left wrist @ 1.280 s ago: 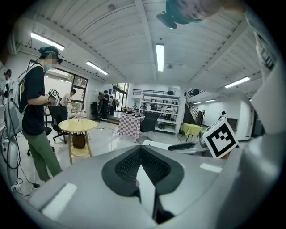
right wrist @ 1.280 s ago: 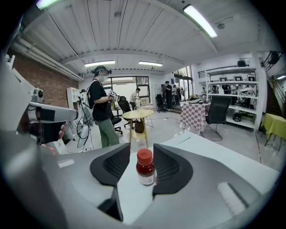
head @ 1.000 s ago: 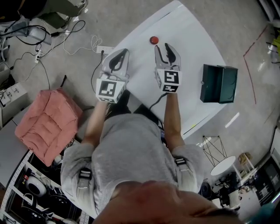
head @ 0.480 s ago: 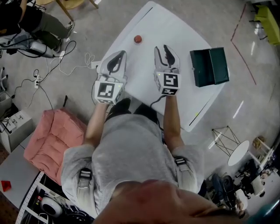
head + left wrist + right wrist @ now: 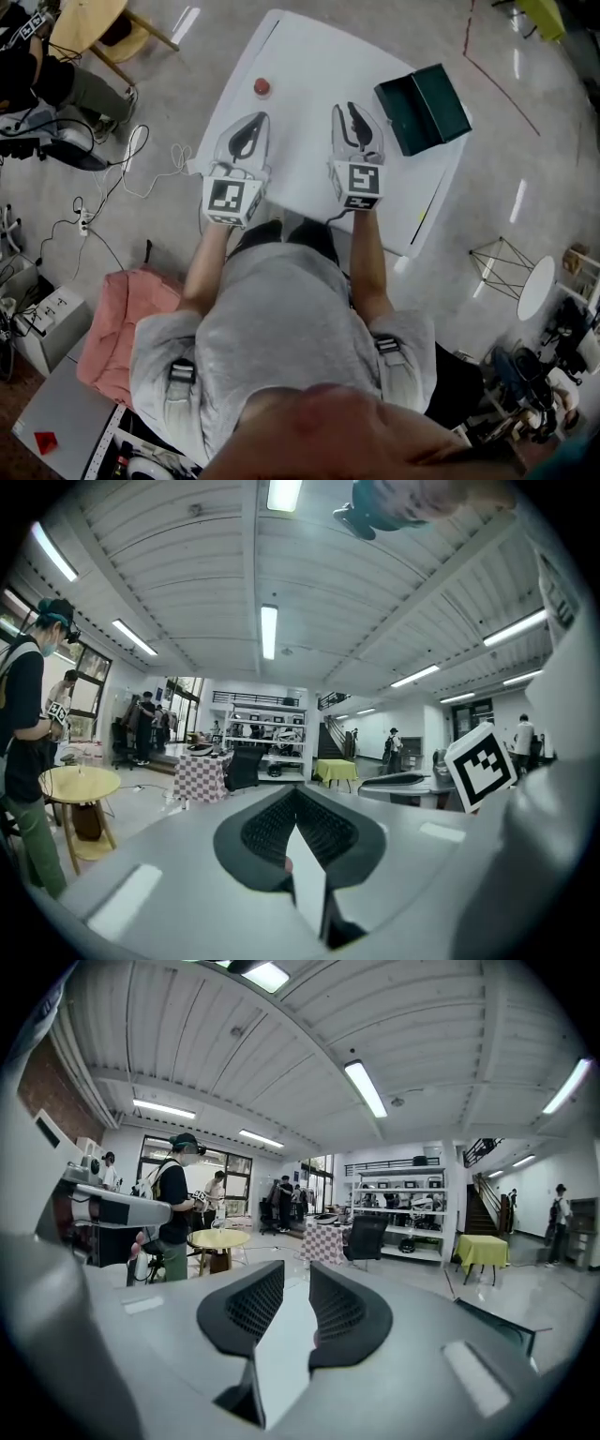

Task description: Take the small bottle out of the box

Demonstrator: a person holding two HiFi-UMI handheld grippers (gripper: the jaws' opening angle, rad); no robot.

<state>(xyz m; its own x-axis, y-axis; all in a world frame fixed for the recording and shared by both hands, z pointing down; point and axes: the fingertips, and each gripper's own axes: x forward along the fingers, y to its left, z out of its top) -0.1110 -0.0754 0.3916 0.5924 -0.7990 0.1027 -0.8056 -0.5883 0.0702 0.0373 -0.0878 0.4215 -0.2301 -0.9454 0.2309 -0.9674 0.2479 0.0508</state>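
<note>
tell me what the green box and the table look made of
The green box looks like painted metal, from its crisp thin edges and dull sheen, though hard plastic is possible. The table seems white laminate or coated board: flat, even, faintly glossy.

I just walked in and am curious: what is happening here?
A person holds the left gripper and the right gripper above a white table, touching nothing. The left jaws are together; the right jaws are closing on nothing. The green box lies to the right, untouched; a small red thing sits ahead.
</note>
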